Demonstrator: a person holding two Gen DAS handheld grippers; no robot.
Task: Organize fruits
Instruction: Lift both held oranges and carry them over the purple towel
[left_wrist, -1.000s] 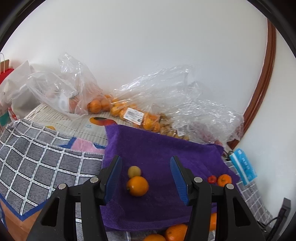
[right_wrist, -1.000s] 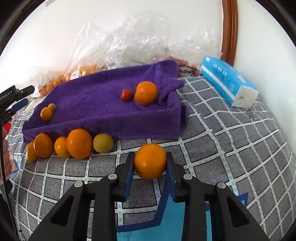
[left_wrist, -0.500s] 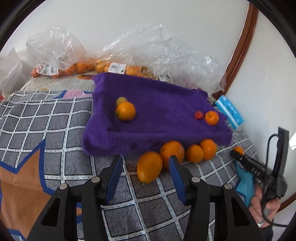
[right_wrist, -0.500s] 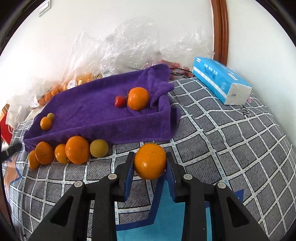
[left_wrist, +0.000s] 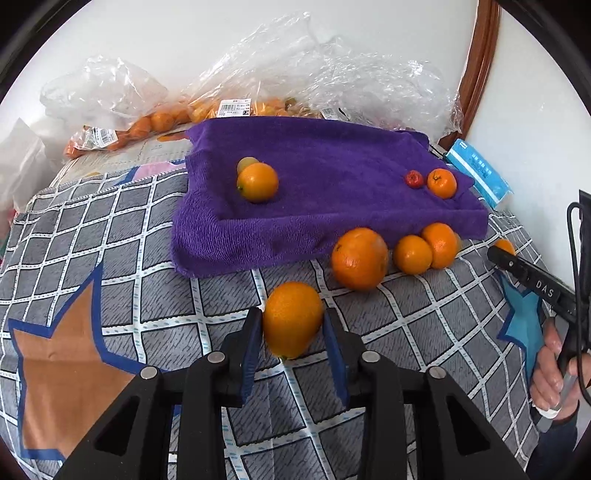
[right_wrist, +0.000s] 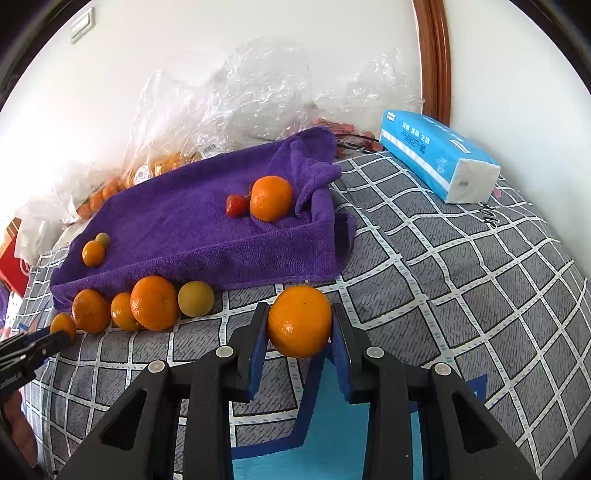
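Four fruits lie on the purple towel (right_wrist: 184, 218); four wait along its near edge. Left gripper (left_wrist: 293, 334) brackets an elongated orange (left_wrist: 293, 319), grip unconfirmed. Right gripper (right_wrist: 299, 332) clamps a round orange (right_wrist: 299, 320)

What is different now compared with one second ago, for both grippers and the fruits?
The left gripper swung from above the purple towel down to the checked cloth and closed around an oval orange lying in front of it; before, its jaws were open and empty. The right gripper still holds its round orange. The fruits on the towel and the row along its edge did not move.
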